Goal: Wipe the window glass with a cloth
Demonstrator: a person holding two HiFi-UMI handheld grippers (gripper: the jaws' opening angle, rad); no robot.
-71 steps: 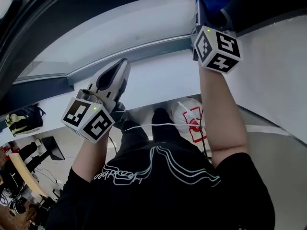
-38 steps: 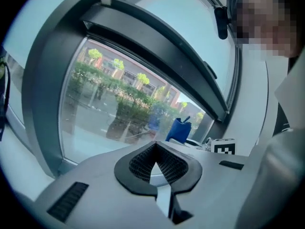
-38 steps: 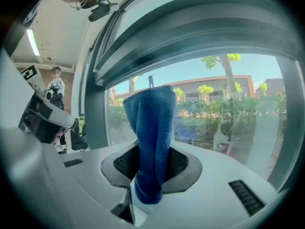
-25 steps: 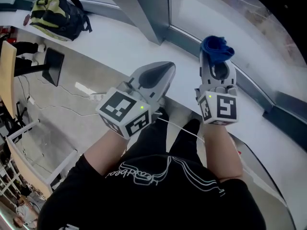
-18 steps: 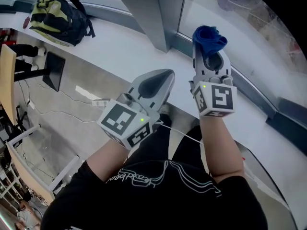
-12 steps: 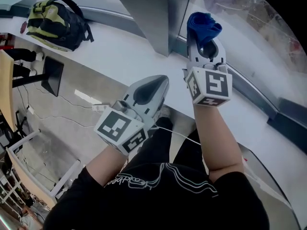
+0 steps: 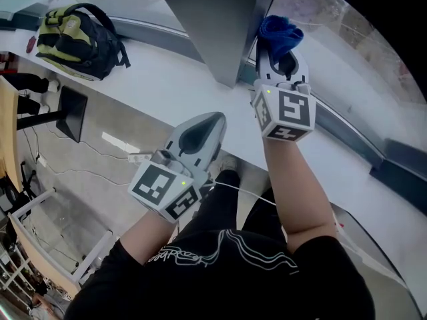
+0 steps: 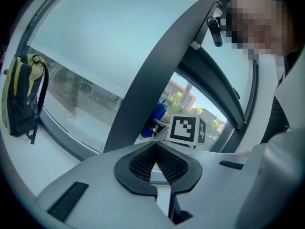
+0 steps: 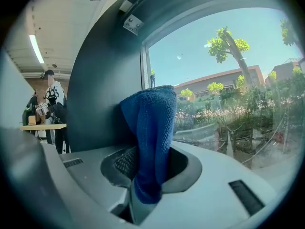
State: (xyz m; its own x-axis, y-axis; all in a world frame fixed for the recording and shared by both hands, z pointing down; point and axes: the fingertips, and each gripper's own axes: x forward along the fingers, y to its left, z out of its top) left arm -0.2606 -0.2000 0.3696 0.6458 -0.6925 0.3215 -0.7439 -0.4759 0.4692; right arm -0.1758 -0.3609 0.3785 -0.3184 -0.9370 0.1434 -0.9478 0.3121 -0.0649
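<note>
My right gripper (image 7: 280, 42) is shut on a bunched blue cloth (image 7: 280, 31), held up beside the grey window pillar (image 7: 213, 19) near the window glass (image 7: 360, 39). In the right gripper view the blue cloth (image 9: 150, 137) sticks up from between the shut jaws of that gripper (image 9: 143, 194), with the glass (image 9: 224, 80) just to the right. My left gripper (image 7: 197, 135) hangs lower, over the white sill (image 7: 160, 79), shut with nothing in it. The left gripper view shows this gripper (image 8: 157, 175) closed and, beyond it, the cloth (image 8: 155, 120).
A yellow-and-black backpack (image 7: 80, 35) lies on the sill at the far left. A dark monitor (image 7: 70, 109) and cables sit on the floor below. The grey window frame (image 7: 347, 132) runs along the sill at right. People stand far back in the room (image 9: 50, 109).
My right gripper has risen with the blue cloth toward the glass beside the pillar. The left gripper has dropped slightly and drifted left.
</note>
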